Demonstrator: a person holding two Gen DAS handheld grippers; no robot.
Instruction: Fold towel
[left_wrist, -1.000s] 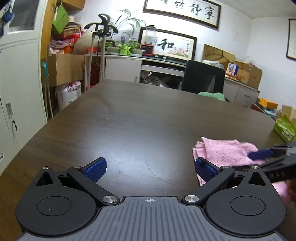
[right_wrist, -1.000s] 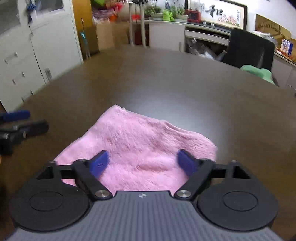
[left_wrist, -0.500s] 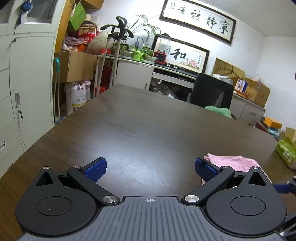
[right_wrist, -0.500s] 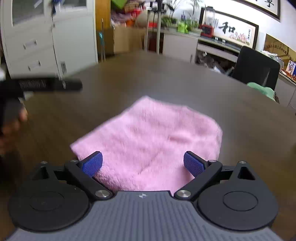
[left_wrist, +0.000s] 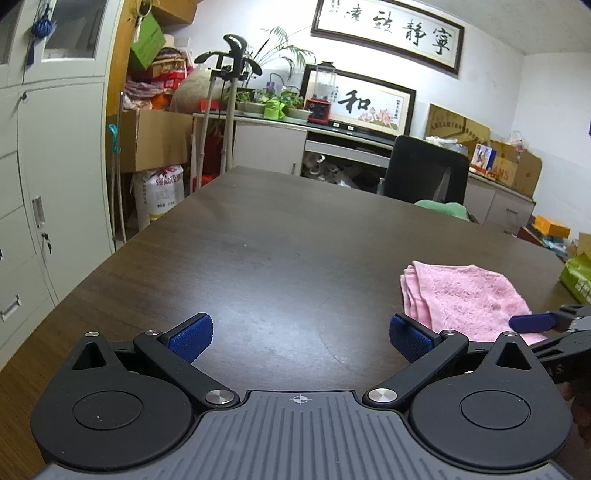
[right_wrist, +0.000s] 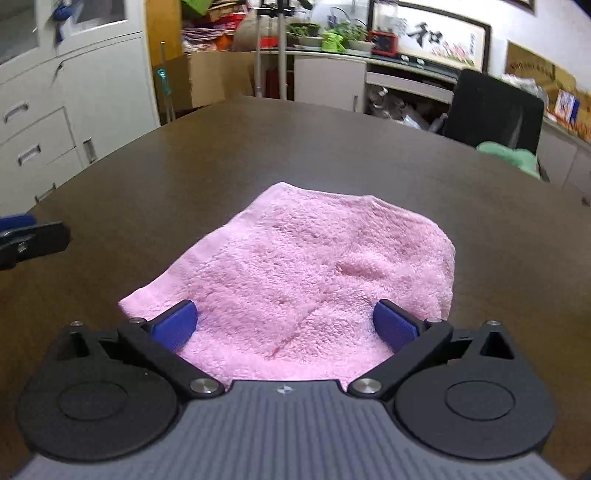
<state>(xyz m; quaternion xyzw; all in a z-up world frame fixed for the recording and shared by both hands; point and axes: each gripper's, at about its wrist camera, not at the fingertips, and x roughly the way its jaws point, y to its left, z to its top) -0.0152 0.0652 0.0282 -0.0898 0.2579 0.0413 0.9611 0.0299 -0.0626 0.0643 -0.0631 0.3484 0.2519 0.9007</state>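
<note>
Your left gripper (left_wrist: 300, 334) hovers level above the table (left_wrist: 277, 258), jaws wide. Your right gripper (right_wrist: 284, 325), equally wide, sits over the folded pink towel (right_wrist: 314, 266), near edge between its fingers.

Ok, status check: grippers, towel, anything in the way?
Left gripper open, over bare table. Right gripper open, above towel. Towel folded, flat, layered edges showing. Nothing in the way.

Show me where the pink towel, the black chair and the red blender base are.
pink towel (right_wrist: 314, 266): right wrist view, middle of its top layer.
black chair (left_wrist: 421, 170): left wrist view, centre of its backrest.
red blender base (left_wrist: 318, 110): left wrist view, front face of the base.
</note>
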